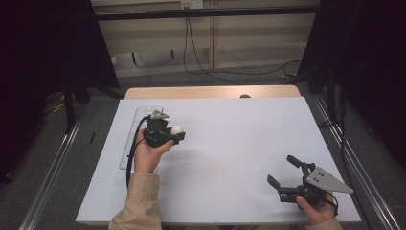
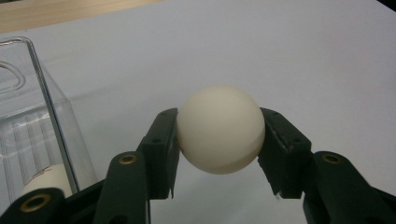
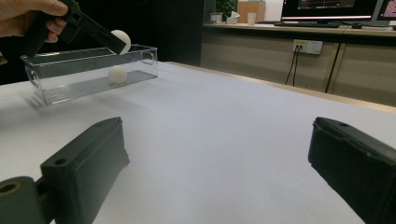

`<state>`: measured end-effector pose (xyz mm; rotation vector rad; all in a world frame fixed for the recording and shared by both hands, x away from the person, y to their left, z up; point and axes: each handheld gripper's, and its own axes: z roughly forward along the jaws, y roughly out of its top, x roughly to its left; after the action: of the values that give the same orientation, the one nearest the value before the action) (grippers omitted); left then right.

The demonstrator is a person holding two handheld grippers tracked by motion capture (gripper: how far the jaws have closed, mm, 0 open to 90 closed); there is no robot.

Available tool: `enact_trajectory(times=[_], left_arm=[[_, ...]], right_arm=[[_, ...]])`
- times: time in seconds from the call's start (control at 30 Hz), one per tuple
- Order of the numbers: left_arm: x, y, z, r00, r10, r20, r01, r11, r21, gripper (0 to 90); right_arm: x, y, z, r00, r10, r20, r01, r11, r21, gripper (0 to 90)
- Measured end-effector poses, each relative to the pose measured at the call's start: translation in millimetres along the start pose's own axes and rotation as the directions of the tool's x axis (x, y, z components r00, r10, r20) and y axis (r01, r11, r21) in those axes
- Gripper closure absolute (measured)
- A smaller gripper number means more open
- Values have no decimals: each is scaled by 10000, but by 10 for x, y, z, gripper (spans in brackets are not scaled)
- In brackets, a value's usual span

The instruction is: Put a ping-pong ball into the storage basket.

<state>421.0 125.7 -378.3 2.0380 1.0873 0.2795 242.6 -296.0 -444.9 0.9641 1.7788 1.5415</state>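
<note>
**Ball out of the box**

My left tongs [image 2: 219, 161] squeeze a white ball [image 2: 220, 129] tight, up in the air just beside the clear box [image 1: 139, 115]. Another ball [image 3: 117, 73] sits inside the box. My right tongs [image 1: 283, 171] wait wide open, holding nothing. Next, I think, I lower the ball onto the table [image 1: 230, 143] and let go gently.

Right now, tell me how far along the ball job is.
Done: one ball already lies inside the clear box. In hand: the left gripper is clamped on a second white ball, held up beside the box, by the right gripper view near its top edge. Left: that ball probably goes in the box or onto the table; I cannot tell which. The right gripper rests open, holding nothing.
</note>
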Motion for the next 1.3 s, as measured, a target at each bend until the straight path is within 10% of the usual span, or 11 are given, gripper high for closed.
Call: enact_trajectory(times=[1.3], left_arm=[[133, -20, -139, 9992, -125, -375, 116, 9997, -227, 510]], right_arm=[[0, 1, 1, 10000, 18, -7, -18, 10000, -3, 33]])
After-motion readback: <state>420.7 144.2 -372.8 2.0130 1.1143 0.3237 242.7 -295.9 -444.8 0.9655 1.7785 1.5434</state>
